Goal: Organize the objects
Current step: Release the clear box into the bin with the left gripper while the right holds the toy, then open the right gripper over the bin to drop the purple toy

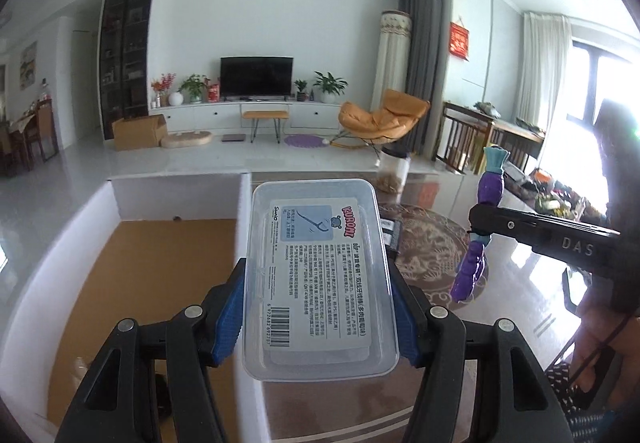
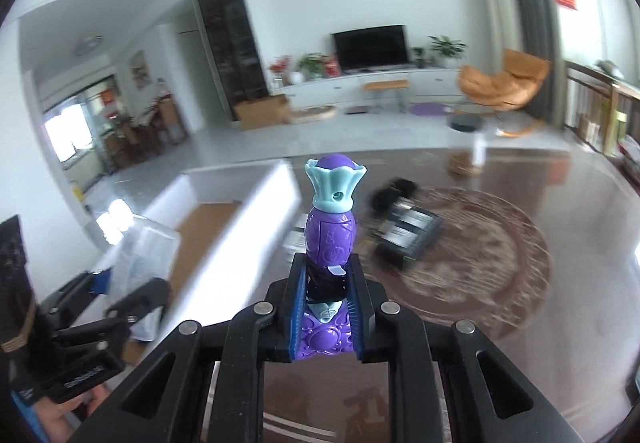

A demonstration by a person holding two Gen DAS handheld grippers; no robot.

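The glossy brown table (image 2: 540,283), with its round pale pattern, fills the lower right of both views, and a living room with a television (image 1: 256,77) and an orange lounge chair (image 1: 380,119) lies beyond it across the upper half. On the table's left stands a white-walled box (image 1: 60,243) with a cardboard-brown floor, split by a white divider (image 1: 243,211); it takes the lower left of the left wrist view and sits left of centre in the right wrist view. The left gripper (image 1: 320,307) fills the bottom of its own view with its blue pads pressed against the two long sides of a clear plastic box (image 1: 320,275), jaws about half spread, the box's printed label facing the camera; the box is raised off the table, in front of the divider's near end. In the right wrist view the same clear box appears blurred at the lower left. The right gripper (image 2: 326,283) is closed tight on a purple toy (image 2: 330,239) with a pale teal ruffled collar, gripping it at a narrow dark waist so the collar end points up and away; it occupies the centre of that view, held clear of the table. From the left wrist view the toy hangs at the right, clamped between black fingers. A dark flat packet (image 2: 408,237) lies on the table's pattern at centre right, blurred, and a small jar (image 1: 394,171) stands near the table's far edge.
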